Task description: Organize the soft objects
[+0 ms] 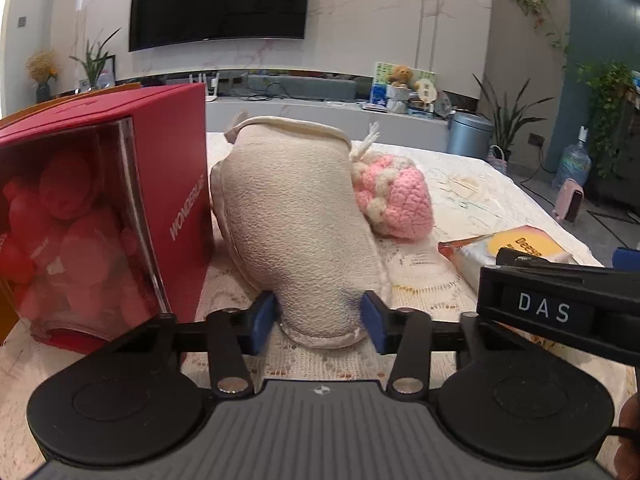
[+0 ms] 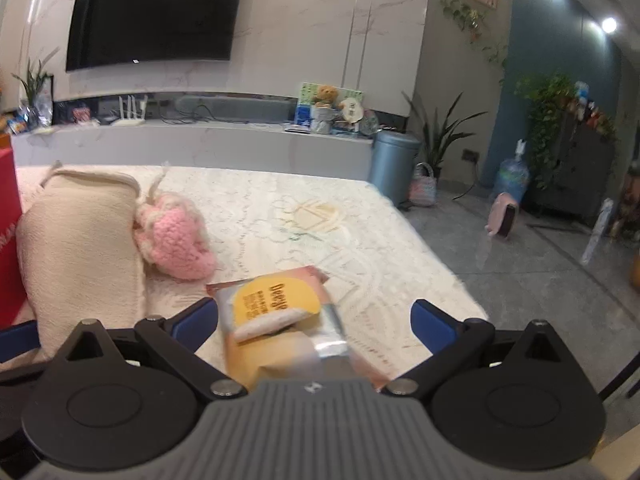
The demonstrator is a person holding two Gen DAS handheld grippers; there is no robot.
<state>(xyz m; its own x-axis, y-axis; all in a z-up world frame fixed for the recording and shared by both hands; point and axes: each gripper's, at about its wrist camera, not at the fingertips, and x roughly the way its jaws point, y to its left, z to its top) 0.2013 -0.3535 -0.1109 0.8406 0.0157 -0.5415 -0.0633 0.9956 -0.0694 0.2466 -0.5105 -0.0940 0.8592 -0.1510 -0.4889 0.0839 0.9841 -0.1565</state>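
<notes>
Near the front edge of the lace-covered table [image 1: 460,184], just beside the red windowed gift box [image 1: 120,200], lies a cream textured fabric mitt [image 1: 296,216], its narrow end pointing toward the left gripper [image 1: 320,322]. That gripper's blue pads [image 1: 264,322] stand at a middling width on either side of that narrow end, against the cloth or very nearly so; I judge they are pressing on it, though the contact is fine to read. The mitt looks light, limp and grippy rather than slick, so a pinch at the hemmed tip should hold, but the body will likely sag and drag. A pink crocheted strawberry [image 1: 394,200] touches its far side and may be nudged. The right gripper [image 2: 314,326] has its fingers spread wide over a plastic-wrapped snack packet [image 2: 276,312] without touching it; the crinkly wrap looks slippery, so its middle seems the safest hold.
</notes>
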